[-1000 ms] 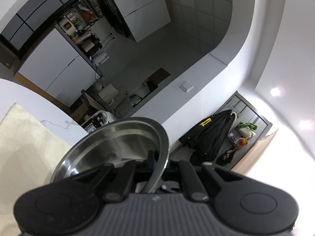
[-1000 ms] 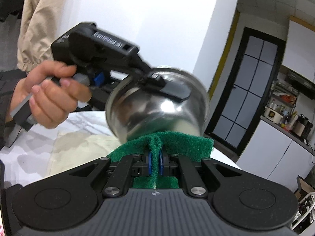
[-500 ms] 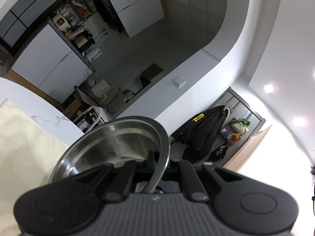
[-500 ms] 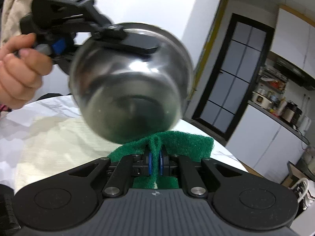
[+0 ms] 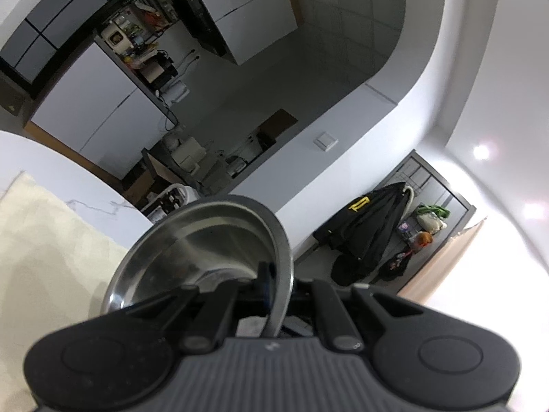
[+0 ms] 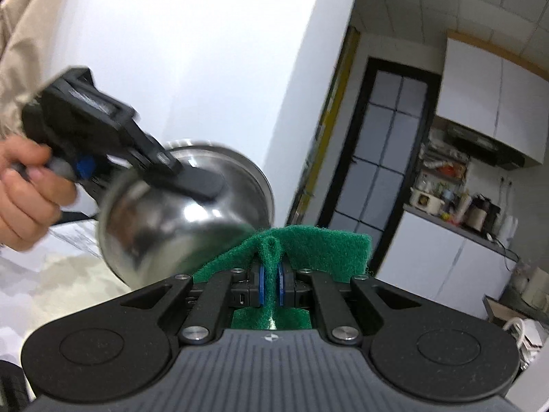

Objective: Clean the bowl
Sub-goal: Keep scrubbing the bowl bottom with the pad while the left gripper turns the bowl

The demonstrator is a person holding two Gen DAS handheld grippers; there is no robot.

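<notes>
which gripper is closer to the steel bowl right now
Left. The left gripper is clamped on the steel bowl at its rim, holding it off the table. The right gripper holds a green scouring pad against the bowl's outside.

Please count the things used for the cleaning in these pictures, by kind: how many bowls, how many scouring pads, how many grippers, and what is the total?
Steel bowl: 1
Green scouring pad: 1
Grippers: 2, the left gripper clamped on the bowl's rim, the right gripper shut on the pad
Total: 4
</notes>
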